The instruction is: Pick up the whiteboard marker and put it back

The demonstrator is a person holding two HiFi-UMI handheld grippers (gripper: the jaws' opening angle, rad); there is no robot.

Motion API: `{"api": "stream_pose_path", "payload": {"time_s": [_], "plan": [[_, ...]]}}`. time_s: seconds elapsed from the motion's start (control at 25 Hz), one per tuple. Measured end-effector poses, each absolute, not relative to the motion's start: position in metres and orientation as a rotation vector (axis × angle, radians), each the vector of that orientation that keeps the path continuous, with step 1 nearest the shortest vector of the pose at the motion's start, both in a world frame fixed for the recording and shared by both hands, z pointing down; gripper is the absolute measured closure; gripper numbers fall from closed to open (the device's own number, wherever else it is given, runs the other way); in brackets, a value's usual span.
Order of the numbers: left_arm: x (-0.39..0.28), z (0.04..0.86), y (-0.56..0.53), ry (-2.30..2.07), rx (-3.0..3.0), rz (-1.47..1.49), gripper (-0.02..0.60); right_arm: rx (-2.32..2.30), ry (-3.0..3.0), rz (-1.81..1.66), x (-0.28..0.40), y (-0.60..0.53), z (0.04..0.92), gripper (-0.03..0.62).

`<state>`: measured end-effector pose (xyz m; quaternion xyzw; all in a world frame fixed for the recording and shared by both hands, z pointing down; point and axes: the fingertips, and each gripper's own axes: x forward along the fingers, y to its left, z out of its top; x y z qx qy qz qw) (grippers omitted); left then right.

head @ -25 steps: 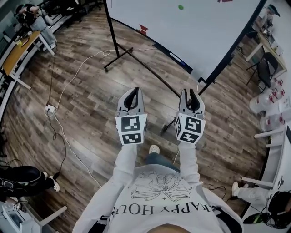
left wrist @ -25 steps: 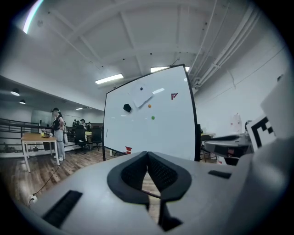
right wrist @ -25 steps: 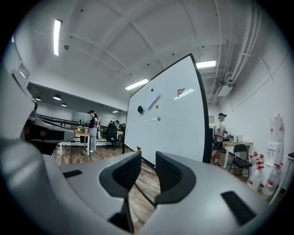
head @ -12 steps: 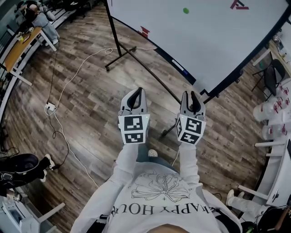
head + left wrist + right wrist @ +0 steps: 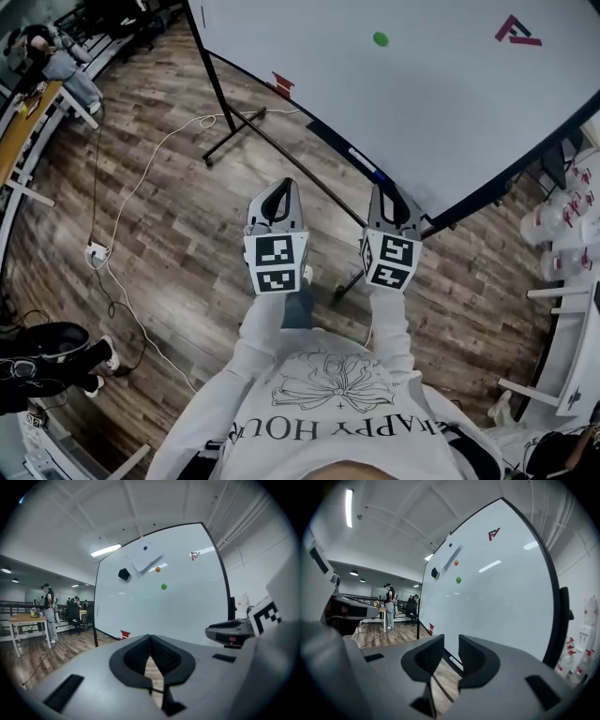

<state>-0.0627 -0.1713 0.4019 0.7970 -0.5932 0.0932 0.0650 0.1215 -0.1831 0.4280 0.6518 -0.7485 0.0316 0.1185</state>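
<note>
Left gripper [image 5: 277, 195]: jaws closed together, empty, held level as the idle tool. Right gripper [image 5: 388, 197]: jaws parted, nothing between, pointed at the tray [image 5: 326, 134] along the whiteboard's [image 5: 422, 84] lower edge, evidently readied for the pick. Marker [image 5: 360, 156] lies on that tray toward the board's lower right corner, not yet reached.

Bright ceiling strip lighting, fisheye-warped edges, sharp focus.
</note>
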Motion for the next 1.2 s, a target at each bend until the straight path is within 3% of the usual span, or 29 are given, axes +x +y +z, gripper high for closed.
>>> {"api": "stream_pose_path", "payload": {"time_s": [0.6, 1.2], "plan": [[-0.067, 0.437, -0.323, -1.59, 2.461, 0.386, 0.575, 1.774, -1.917, 0.107, 0.101, -0.318, 0.492, 0.5], [-0.079, 0.499, -0.36, -1.544, 2.341, 0.488, 0.575, 1.297, -1.64, -0.018, 0.099, -0.367, 0.581, 0.499]]}}
